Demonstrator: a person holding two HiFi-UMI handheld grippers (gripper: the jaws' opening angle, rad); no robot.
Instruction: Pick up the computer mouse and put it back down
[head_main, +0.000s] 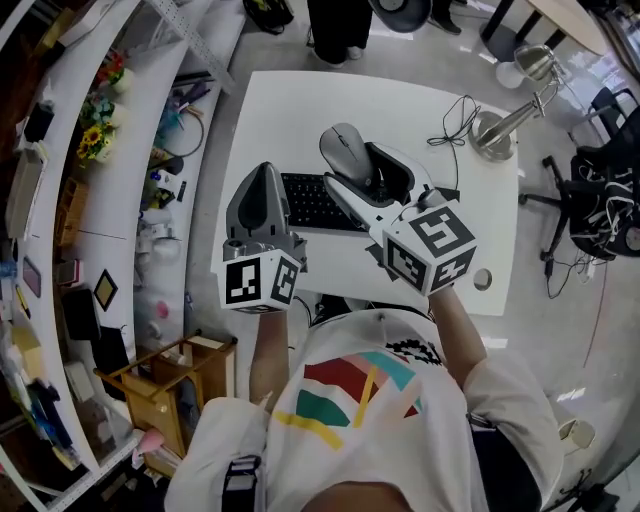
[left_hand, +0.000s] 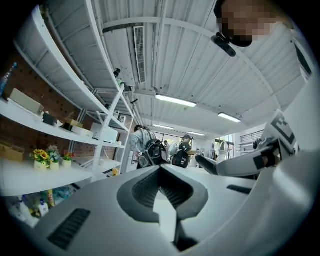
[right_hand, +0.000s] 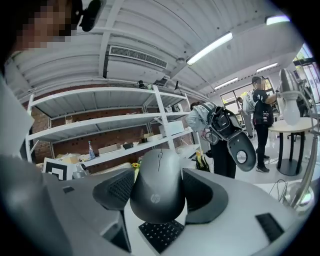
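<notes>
White T-shirt (head_main: 400, 420) with red, teal and yellow stripes on the chest. The left claw (head_main: 266, 172) and right claw (head_main: 352, 165) are pale grey, each bearing a cube (head_main: 260, 281) of black-and-white square markers.

In the head view, the keyboard (head_main: 315, 203) is covered at its left end by the left tool (head_main: 265, 178) and at its right end by the right tool (head_main: 350, 166), and the sides of the mouse (head_main: 345, 148) are hidden by that tool's jaws. The near edge of the table (head_main: 290, 110) is hidden behind both tools and the person's shirt (head_main: 370, 400). The small items on the shelves (head_main: 130, 200) at the frame's left cannot be told apart.
</notes>
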